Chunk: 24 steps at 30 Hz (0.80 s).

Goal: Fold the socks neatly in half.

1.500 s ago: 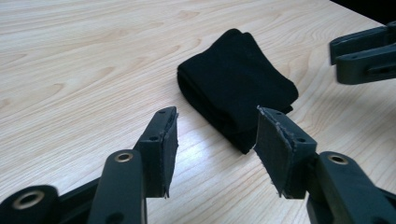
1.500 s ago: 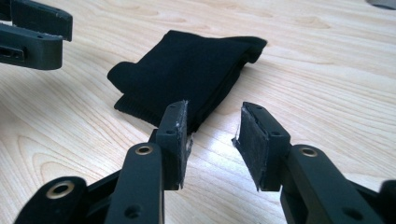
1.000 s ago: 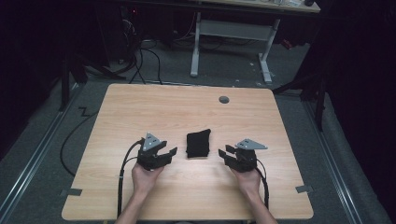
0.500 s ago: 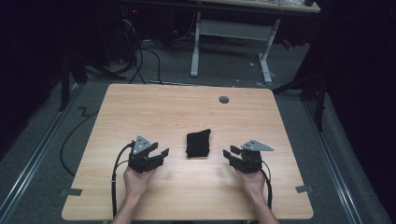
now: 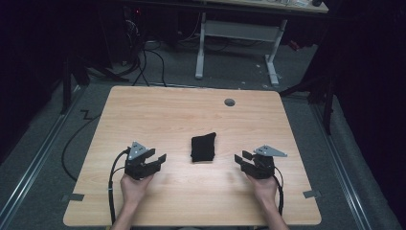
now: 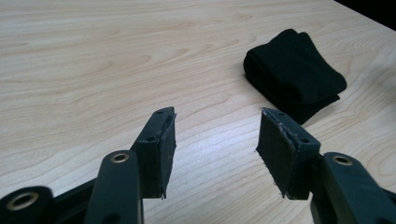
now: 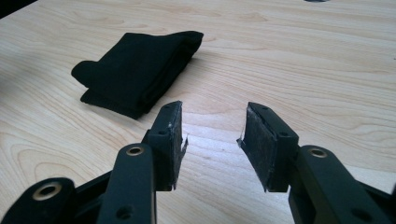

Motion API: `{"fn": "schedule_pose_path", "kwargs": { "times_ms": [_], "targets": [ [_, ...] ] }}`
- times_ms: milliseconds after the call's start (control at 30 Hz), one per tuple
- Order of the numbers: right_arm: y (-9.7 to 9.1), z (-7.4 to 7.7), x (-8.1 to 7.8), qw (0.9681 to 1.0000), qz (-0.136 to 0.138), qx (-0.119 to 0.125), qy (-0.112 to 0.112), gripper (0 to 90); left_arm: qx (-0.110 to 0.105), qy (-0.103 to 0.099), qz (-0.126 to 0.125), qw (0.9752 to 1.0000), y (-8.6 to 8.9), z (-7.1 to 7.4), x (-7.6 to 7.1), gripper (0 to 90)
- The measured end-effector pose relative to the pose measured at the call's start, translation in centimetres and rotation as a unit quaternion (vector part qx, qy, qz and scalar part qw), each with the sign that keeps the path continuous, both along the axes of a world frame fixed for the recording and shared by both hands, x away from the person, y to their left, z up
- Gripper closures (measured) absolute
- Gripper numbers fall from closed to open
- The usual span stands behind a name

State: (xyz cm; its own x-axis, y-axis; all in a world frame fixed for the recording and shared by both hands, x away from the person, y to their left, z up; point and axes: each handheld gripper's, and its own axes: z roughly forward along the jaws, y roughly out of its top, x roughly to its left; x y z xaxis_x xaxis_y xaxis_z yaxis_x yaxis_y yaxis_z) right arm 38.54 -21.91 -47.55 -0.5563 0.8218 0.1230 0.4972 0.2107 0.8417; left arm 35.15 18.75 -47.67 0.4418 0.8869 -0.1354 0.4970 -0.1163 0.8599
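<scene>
Now, step: both hand-held grippers rest low on the desk (image 5: 158, 110), either side of a folded black cloth (image 5: 203, 147), ready to reach in.
Left hand-held gripper (image 5: 160, 160): jaws well apart, nothing between them; cloth lies ahead and to its right, apart from it.
Right hand-held gripper (image 5: 241, 159): jaws well apart, empty, having just been opening a little; cloth ahead and to its left, not touching.
Doing it well: I would bring each gripper level to a cloth edge, slide one pad under the fold, then close gently.
High view: shows both hands, the cables, a grey grommet (image 5: 230, 102).
Gripper views: show the cloth's (image 6: 294, 74) stacked layers and worn pads (image 7: 259, 140).
</scene>
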Motion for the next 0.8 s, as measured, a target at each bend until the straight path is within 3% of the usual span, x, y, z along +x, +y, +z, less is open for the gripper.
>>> {"fn": "schedule_pose_path", "kwargs": {
  "times_ms": [800],
  "targets": [
    [-2.4, -1.1, 0.3, 0.9989, -0.04, -0.022, 0.015, 53.5, 0.023, 0.039, 0.042, 0.9981, 2.0, -2.1, 0.8, 42.7]
  ]
}}
